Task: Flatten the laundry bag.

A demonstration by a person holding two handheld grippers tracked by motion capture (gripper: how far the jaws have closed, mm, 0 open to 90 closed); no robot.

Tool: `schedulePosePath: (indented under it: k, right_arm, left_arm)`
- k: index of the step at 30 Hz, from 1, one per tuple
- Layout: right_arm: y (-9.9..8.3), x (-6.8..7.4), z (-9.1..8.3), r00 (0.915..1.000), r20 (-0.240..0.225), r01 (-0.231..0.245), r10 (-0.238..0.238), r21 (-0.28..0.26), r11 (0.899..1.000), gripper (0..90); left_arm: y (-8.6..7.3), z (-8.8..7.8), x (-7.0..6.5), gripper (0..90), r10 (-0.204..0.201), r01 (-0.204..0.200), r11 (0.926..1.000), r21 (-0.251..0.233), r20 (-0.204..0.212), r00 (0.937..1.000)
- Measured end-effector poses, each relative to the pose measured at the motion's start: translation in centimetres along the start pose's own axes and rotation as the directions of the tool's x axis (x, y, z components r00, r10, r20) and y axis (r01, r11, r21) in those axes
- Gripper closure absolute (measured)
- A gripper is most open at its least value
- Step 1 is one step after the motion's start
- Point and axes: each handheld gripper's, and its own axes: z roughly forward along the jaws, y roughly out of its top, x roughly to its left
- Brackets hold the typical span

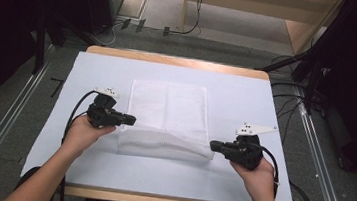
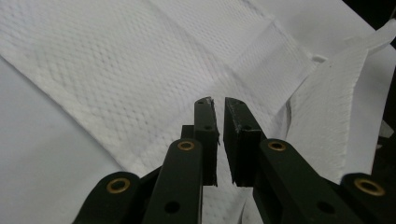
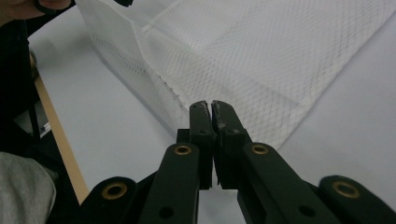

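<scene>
White sheeting covers the wooden bench [image 1: 158, 174]; on it lies a white mesh fabric bag [image 1: 168, 107], its near edge raised between the left gripper [image 1: 129, 120] and right gripper [image 1: 214, 145], likely for folding; both gripper views show fingers clenched on that edge's corners, detail the high view misses; beyond, grey floor and cables.

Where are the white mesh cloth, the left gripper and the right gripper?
white mesh cloth [image 1: 168, 107]: high view, flat middle.
left gripper [image 1: 132, 120]: high view, between its fingers' tips.
right gripper [image 1: 213, 145]: high view, between its fingers' tips.
</scene>
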Motion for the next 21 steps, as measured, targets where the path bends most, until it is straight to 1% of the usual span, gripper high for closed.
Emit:
schedulePosePath:
  k: [2, 3, 5, 7, 8, 10, 12, 14, 16, 17, 18, 19, 21]
  right_arm:
    - [-0.4, 0.0, 0.0, 1.0000, -0.005, 0.005, -0.005, 0.008, 1.000, 85.0]
    - [-0.6, 0.1, -0.1, 1.0000, -0.002, 0.005, -0.005, 0.003, 1.000, 81.5]
    - [-0.6, 0.0, -0.5, 1.0000, -0.005, 0.005, -0.005, -0.011, 1.000, 79.1]
    - [-0.4, 0.0, -0.8, 1.0000, 0.000, 0.004, -0.004, -0.032, 0.999, 76.8]
    - [-0.2, -0.1, -1.0, 1.0000, -0.005, 0.005, -0.005, -0.042, 0.999, 75.8]
    - [0.0, -0.2, -1.1, 0.9999, 0.006, 0.010, -0.010, -0.051, 0.999, 72.6]
    - [0.2, -0.4, -1.2, 0.9997, 0.018, 0.017, -0.015, -0.065, 0.998, 70.5]
    - [0.4, -0.7, -1.1, 0.9997, 0.023, 0.008, -0.006, -0.074, 0.997, 69.5]
    - [0.6, -1.0, -1.0, 0.9993, 0.038, 0.005, -0.002, -0.078, 0.997, 68.7]
    - [0.7, -1.2, -0.8, 0.9993, 0.037, 0.006, -0.003, -0.077, 0.997, 67.8]
    - [0.7, -1.2, -0.8, 0.9993, 0.037, 0.006, -0.003, -0.077, 0.997, 67.8]
    - [0.9, -1.5, -0.4, 0.9990, 0.042, 0.019, -0.015, -0.083, 0.996, 66.0]
    - [1.0, -1.9, 0.1, 0.9983, 0.049, 0.034, -0.030, -0.092, 0.995, 64.5]
  left_arm:
    - [-0.4, 0.0, -0.4, 84.0, 0.012, -0.012, 0.9999, 0.007, -0.008, 0.9999]
    - [-0.5, 0.0, -0.6, 83.9, 0.018, -0.018, 0.9998, 0.008, -0.010, 0.9998]
    - [-0.5, 0.0, -0.7, 83.1, 0.020, -0.020, 0.9997, 0.014, -0.015, 0.9997]
    - [-0.6, 0.2, -0.8, 82.7, 0.021, -0.021, 0.9997, 0.016, -0.019, 0.9996]
    - [-0.6, 0.2, -0.8, 82.4, 0.024, -0.024, 0.9996, 0.016, -0.021, 0.9995]
    - [-0.7, 0.2, -0.8, 82.1, 0.018, -0.018, 0.9997, 0.019, -0.023, 0.9996]
    - [-0.7, 0.1, -0.9, 81.5, 0.022, -0.021, 0.9996, 0.016, -0.027, 0.9994]
    - [-0.7, 0.1, -0.7, 80.0, 0.018, -0.017, 0.9998, 0.010, -0.037, 0.9992]
    - [-0.6, 0.0, -0.5, 77.8, 0.017, -0.016, 0.9998, 0.009, -0.062, 0.9979]
    - [-0.5, 0.0, -0.3, 76.2, 0.016, -0.016, 0.9999, 0.006, -0.071, 0.9973]
    - [-0.5, 0.0, -0.3, 74.4, 0.016, -0.016, 0.9999, 0.006, -0.071, 0.9973]
    - [-0.4, -0.1, -0.1, 71.5, 0.012, -0.013, 0.9999, -0.008, -0.092, 0.9957]
    - [-0.3, -0.3, 0.4, 67.6, 0.011, -0.013, 0.9998, -0.013, -0.107, 0.9942]
